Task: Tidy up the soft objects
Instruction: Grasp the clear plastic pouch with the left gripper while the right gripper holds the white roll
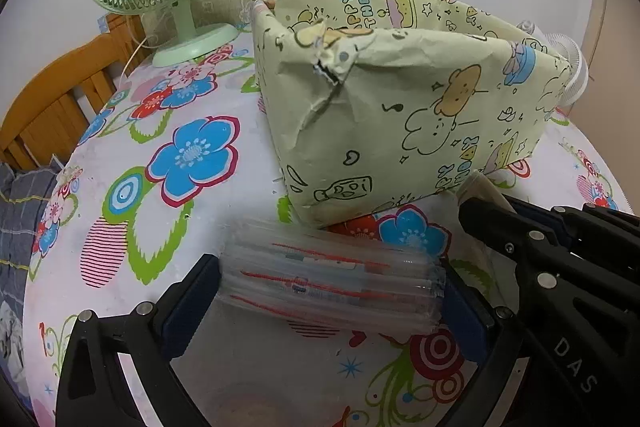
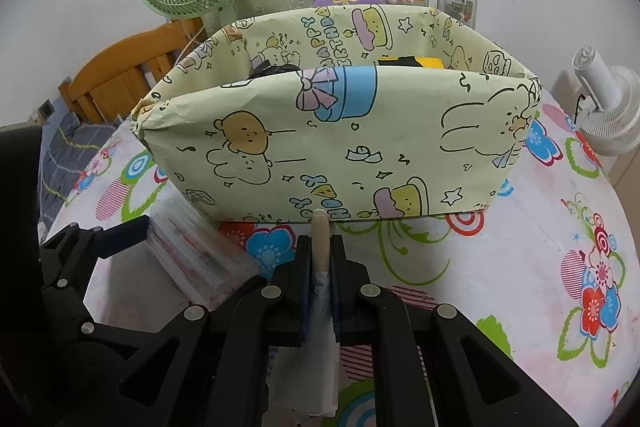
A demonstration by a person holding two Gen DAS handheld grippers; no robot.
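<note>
Left gripper point(image 1: 332, 291) is clamped on a stack of clear plastic bags point(image 1: 332, 279) at the bottom centre of its frame — just in front of the cartoon-print box point(image 1: 400, 115). Right gripper point(image 2: 321, 259) is pinched tight on a thin beige packet point(image 2: 320, 239), low centre, touching the box's base.

Your right gripper point(image 2: 320, 267) was clamped on a thin beige folded piece point(image 2: 321, 231), just before the paper-wrapped box point(image 2: 320, 147); left gripper point(image 2: 132, 231) at clear packets point(image 2: 192, 251).
</note>
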